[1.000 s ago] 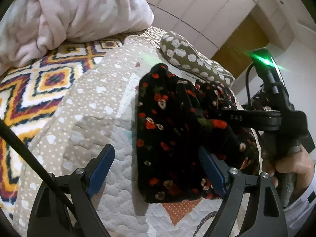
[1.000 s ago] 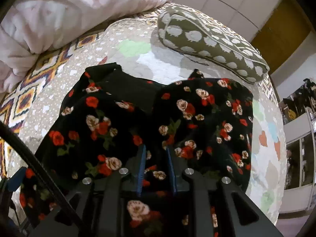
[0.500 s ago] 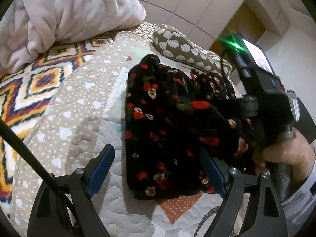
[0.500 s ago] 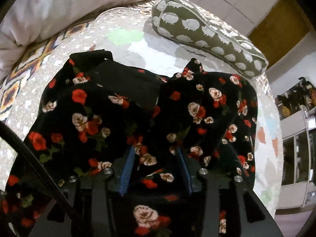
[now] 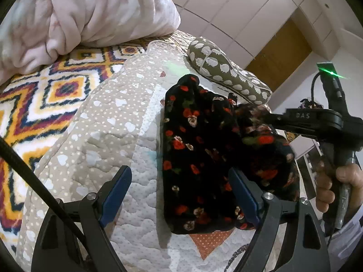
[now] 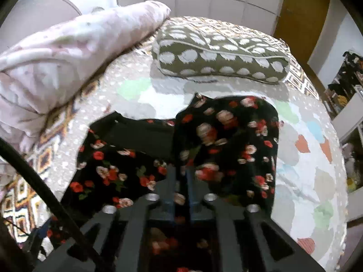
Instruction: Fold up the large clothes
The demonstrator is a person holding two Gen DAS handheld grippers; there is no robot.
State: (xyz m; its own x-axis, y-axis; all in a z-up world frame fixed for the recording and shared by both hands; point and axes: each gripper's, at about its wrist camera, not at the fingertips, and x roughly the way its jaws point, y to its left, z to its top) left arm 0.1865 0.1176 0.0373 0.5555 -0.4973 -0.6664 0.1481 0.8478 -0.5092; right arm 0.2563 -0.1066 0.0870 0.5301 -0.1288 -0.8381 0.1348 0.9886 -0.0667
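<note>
Bedroom, white panelled wardrobe and a wooden door behind; work surface is a bed with a quilted bedspread (image 5: pixel 127 181), no desk. Pink duvet (image 5: pixel 86 15) bunched at 11 o'clock, olive spotted cushion (image 6: pixel 217 56) at 12 in the right wrist view.

Black floral garment (image 5: pixel 199 158) lies mid-quilt, part-folded into a thick block, long axis running 12 to 6. Looks soft, light, limp, probably a bit slippery: it will sag and slide off any single pinch, so best taken at a folded edge or corner through all layers.

Right gripper (image 6: pixel 180 181): fingers nearly together, pinching a ridge of the garment's upper layer. In the left wrist view it comes in from 3 o'clock, level, held in the right hand (image 5: pixel 338 188), fabric draped off its tip.

Left gripper (image 5: pixel 181 195): fingers spread wide, nothing held, low over the quilt at the garment's 6 o'clock end, right finger at the fabric's edge.
</note>
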